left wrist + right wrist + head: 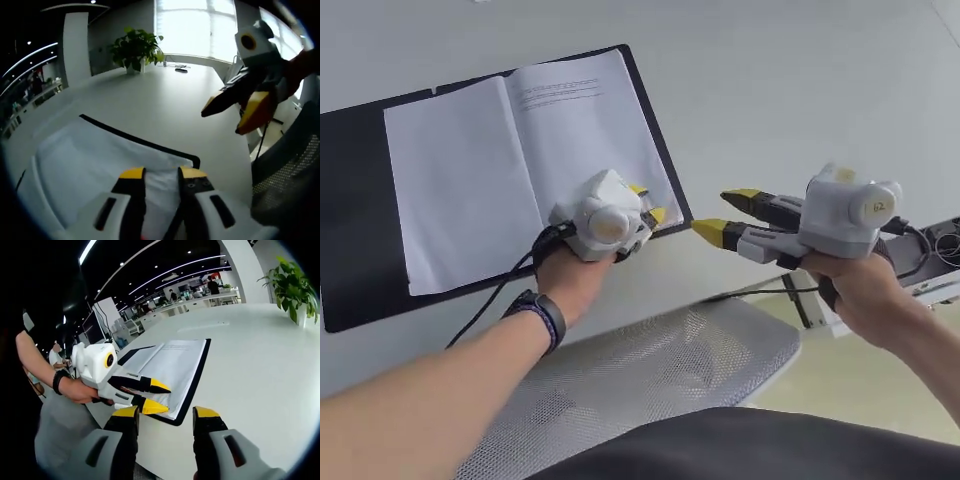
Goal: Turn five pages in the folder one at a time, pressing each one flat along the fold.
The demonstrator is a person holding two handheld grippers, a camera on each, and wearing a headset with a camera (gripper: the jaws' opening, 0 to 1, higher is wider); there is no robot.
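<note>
Jaws, left gripper (162, 174): narrowly parted, nothing visibly clamped; poised at the near corner of the right page (585, 130).
Jaws, right gripper (728, 213): parted wider, empty; held in the air just right of the folder (355, 220).
Folder: open on the table (770, 80), sheets flat either side of the fold (520, 150).
Progress: number of pages turned not readable; no sheet lifted.
Remaining: probably lifting, turning and pressing along the fold.

Bright even daylight from blown-out windows (200, 25), faint soft shadows, fisheye bending toward the edges.
</note>
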